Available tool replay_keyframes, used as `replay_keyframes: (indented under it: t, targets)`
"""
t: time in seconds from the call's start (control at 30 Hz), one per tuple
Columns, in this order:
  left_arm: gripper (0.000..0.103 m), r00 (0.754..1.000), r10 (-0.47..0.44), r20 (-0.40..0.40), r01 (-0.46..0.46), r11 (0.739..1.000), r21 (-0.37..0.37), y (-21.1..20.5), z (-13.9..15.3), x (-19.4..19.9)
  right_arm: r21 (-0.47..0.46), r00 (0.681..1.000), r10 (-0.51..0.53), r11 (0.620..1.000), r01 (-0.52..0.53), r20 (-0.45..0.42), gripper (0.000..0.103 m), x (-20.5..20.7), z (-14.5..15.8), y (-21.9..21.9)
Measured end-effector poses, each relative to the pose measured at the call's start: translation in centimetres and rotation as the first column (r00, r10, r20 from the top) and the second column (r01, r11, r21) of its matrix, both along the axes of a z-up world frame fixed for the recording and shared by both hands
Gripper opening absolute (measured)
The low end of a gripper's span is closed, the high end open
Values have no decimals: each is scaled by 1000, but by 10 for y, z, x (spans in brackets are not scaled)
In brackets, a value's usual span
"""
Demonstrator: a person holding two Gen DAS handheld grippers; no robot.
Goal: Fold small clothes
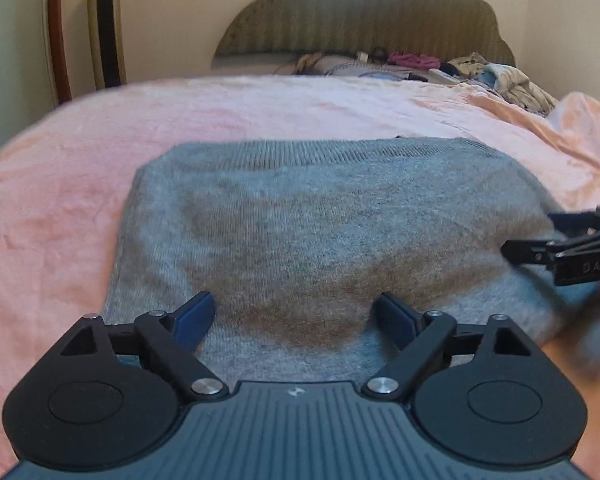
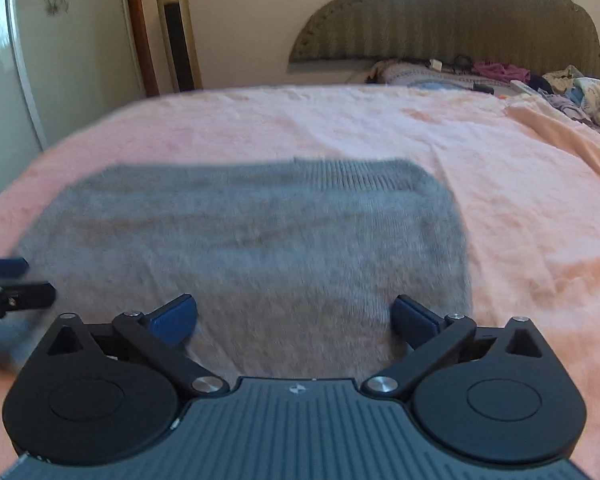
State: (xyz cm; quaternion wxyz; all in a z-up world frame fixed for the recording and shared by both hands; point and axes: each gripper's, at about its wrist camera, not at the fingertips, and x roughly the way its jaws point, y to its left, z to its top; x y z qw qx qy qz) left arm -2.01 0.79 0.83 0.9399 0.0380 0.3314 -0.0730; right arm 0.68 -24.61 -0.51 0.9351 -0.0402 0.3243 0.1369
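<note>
Through the left wrist I see my left gripper [image 1: 296,314], jaws apart, over the near edge of the folded grey sweater [image 1: 320,232] on the pink blanket [image 1: 60,208], while the right wrist shows my right gripper [image 2: 294,320], also spread, blanket beyond, headboard [image 2: 460,20] behind.

I have the sweater [image 1: 332,232] lying flat on the blanket [image 1: 60,184], near the bed's near edge and about midway across it. My left gripper [image 1: 294,316] sits over the sweater's near edge, toward its left side; my right gripper [image 2: 294,318] is over the same edge, toward its right side. At the bed's far edge, before the headboard [image 2: 452,20], clothes [image 2: 580,96] are heaped toward the far right corner.
</note>
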Motion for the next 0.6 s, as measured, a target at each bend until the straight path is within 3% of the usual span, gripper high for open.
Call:
replay_keyframes:
  t: [0.03,0.1,0.17,0.27,0.37,0.43,0.5,0.53,0.6]
  targets:
    - [91,1000,-1,-6,1,1000,-1,2,2,-2,34,1000,-5,999,6,-19,103,2,3,-7]
    - [91,999,39,-35,-41,999,-34,13,13,-7,4,999,-17,1000,17,-47,97,0,11,-10]
    - [91,994,100,-33,-103,987,-120,36,25,-23,31,998,-38,999,40,-50,94,-14,25,-20]
    - [91,971,208,-116,-234,923,-307,75,27,-48,195,991,-109,973,121,-72,99,-37,41,-63]
    - [91,934,276,-226,-356,770,-529,109,16,-76,389,961,-196,884,260,-196,99,-56,38,-113]
    - [91,922,258,-290,-388,634,-669,121,4,-83,475,932,-218,812,338,-290,98,-64,28,-136]
    - [95,923,228,-309,-384,507,-772,126,-11,-82,525,918,-210,767,369,-337,98,-70,17,-143]
    - [97,923,232,-306,-382,480,-789,125,-13,-79,547,917,-198,752,368,-345,98,-71,14,-141]
    - [101,927,214,-309,-374,450,-811,119,-13,-66,584,924,-151,736,342,-350,99,-67,11,-131]
